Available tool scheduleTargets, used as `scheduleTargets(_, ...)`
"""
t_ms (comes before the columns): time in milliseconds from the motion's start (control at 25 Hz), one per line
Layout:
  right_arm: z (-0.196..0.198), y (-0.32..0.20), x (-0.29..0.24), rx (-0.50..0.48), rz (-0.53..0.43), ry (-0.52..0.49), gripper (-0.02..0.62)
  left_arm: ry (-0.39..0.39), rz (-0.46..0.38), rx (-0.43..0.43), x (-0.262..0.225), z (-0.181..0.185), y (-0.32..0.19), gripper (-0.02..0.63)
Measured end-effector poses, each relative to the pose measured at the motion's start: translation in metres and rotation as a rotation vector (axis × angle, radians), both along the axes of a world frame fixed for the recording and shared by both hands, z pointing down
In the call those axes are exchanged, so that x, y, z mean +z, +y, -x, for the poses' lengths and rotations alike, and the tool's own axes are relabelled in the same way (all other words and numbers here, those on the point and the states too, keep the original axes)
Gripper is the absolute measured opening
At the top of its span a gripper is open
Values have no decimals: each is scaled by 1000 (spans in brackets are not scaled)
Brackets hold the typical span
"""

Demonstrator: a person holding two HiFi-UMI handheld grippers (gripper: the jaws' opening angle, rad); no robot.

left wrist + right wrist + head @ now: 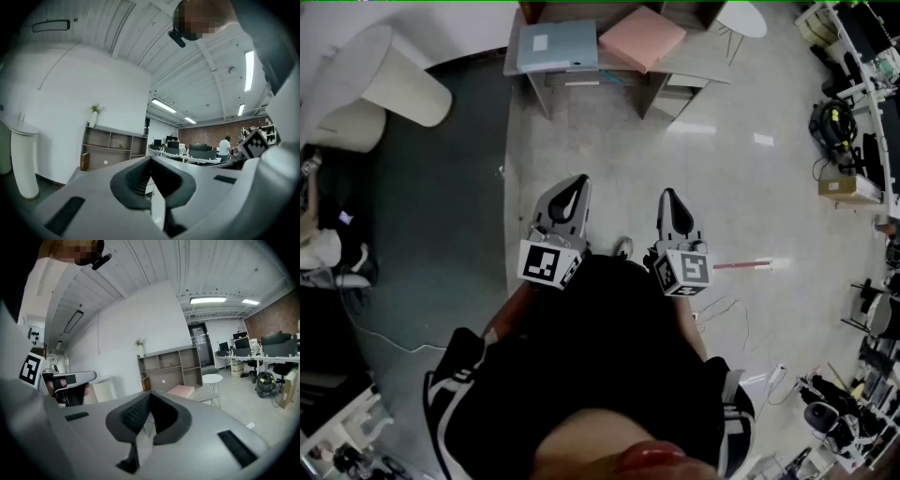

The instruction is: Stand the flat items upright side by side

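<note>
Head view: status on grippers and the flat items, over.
Left gripper and right gripper shut, empty. Blue item, pink item flat on table, untouched. No obstacle seen ahead.

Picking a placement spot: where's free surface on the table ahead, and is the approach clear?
Free: the right end of the table, bordered by the pink item; the blue item covers the left end. The floor up to the table is bare. Crowded: far right, around the cardboard box.

no legible print anywhere; white label (540,42) on the blue flat item (570,49) perhaps printed, too small
</note>
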State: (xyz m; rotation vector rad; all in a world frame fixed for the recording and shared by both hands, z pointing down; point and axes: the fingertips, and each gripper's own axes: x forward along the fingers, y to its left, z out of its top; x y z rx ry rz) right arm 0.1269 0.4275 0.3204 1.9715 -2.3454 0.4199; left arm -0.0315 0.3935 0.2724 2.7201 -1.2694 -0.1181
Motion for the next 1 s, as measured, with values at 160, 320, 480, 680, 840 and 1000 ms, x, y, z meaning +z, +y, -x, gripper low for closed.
scheduleTargets(160,0,2,-3,4,-1,4,23,-12,-6,10,6,3,3,20)
scheduleTargets(320,3,1,-4,2,2,10,23,-10,-7,24,7,4,0,20)
scheduleTargets(480,7,2,-7,5,-8,19,23,1,7,25,3,6,0,20)
scheduleTargets(680,-2,1,-32,60,-113,11,26,34,-48,7,-21,13,-3,21)
scheduleTargets(840,0,-6,-31,73,-114,-8,194,30,-29,10,-13,20,-9,164)
scheduleTargets(1000,15,-7,-23,56,-72,21,196,-2,11,34,1,30,-9,190)
